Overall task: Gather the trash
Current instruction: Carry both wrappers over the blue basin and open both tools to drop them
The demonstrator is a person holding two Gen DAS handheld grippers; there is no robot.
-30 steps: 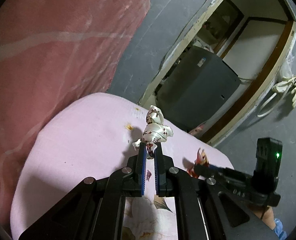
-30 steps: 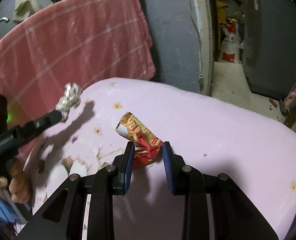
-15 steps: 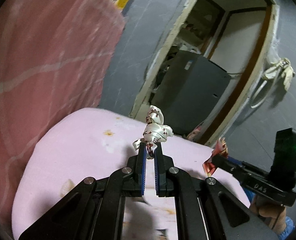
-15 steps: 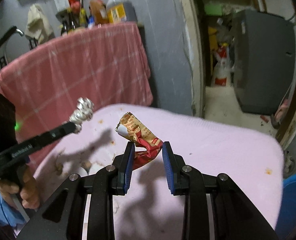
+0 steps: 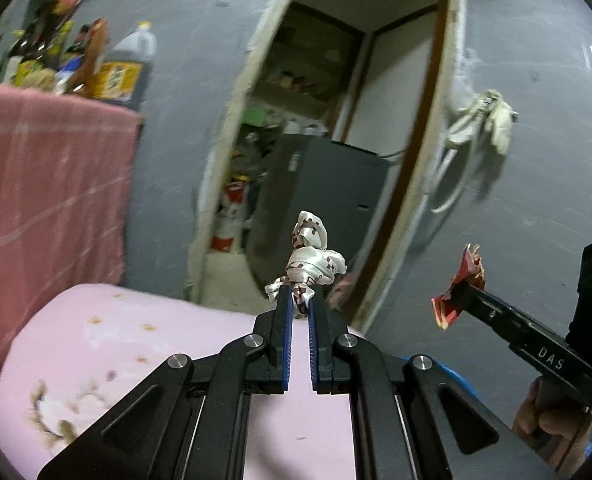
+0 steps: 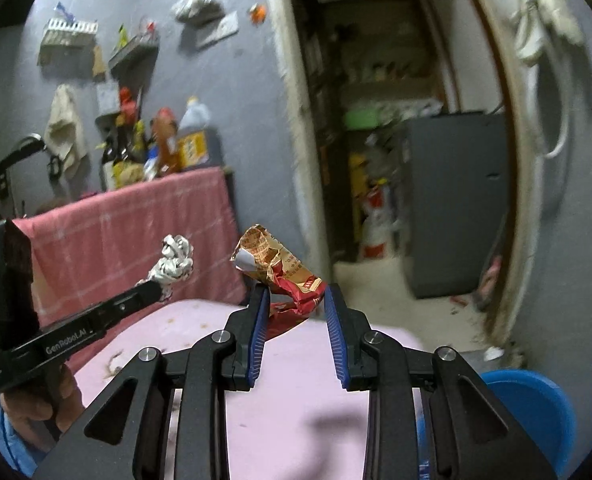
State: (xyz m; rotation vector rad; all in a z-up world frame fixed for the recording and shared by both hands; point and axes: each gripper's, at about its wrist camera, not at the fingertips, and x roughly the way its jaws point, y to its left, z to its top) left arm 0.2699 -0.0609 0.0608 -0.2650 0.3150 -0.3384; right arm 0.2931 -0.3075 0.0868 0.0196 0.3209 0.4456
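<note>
Silvery-white crumpled foil wrapper with small dark red marks [image 5: 309, 258] sits pinched between the blue-padded jaws of the left gripper [image 5: 299, 306], which are closed tight on its lower end; the rest of the wad stands up past the fingertips, in the air above the far edge of the pink cloth-covered table [image 5: 108, 344]. In the right wrist view the same wrapper [image 6: 174, 264] shows at the tip of that gripper [image 6: 158, 286], at about 9 o'clock from centre, with the person's hand [image 6: 40, 400] around the handle lower left.

Crumpled red and gold snack packet [image 6: 282, 276] is clamped between the jaws of the right gripper [image 6: 294, 304], its pads pressing on the red lower part while the gold end juts toward 11 o'clock. It too is held in the air, over the pink table [image 6: 296, 420]. From the left wrist view the packet [image 5: 459, 292] appears at 3 o'clock, at the tip of the right gripper [image 5: 461, 298].

A round blue plastic bin [image 6: 535, 412] sits at 4 o'clock in the right wrist view, just beside the table's edge. Behind the table, a pink checked cloth [image 6: 136, 240] hangs at 9 o'clock, with bottles [image 6: 168, 144] above it. An open doorway [image 5: 335, 120] at 12 o'clock shows a dark grey cabinet [image 5: 319, 200] inside.
</note>
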